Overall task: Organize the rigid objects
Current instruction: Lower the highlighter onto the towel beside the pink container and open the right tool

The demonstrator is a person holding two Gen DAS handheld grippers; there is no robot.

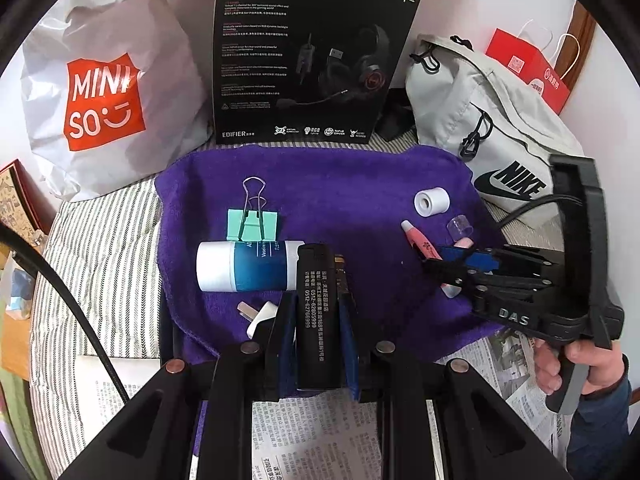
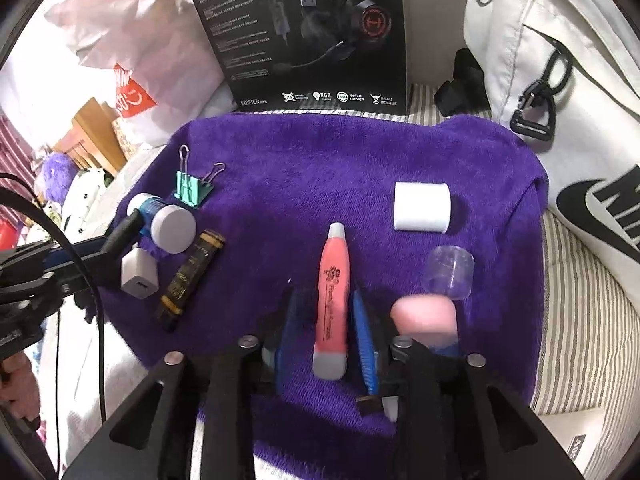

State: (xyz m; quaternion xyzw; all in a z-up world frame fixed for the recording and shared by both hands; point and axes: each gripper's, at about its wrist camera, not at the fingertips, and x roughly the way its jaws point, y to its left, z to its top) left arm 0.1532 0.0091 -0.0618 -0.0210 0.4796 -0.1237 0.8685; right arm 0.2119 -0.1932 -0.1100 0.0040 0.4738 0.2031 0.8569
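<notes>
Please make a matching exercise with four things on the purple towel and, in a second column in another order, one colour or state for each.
Things:
1. binder clip
2. black lighter
3. pink tube
4. white roll

Colours or states:
A. between the right gripper's fingers
B. mint green, lying free on the purple towel
C. lying free, near the right edge
D. between the left gripper's fingers

Pairs: 1-B, 2-D, 3-A, 4-C

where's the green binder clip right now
The green binder clip lies on the purple towel, toward its left side in the left wrist view, just behind the blue-and-white tube and apart from both tools.
</notes>
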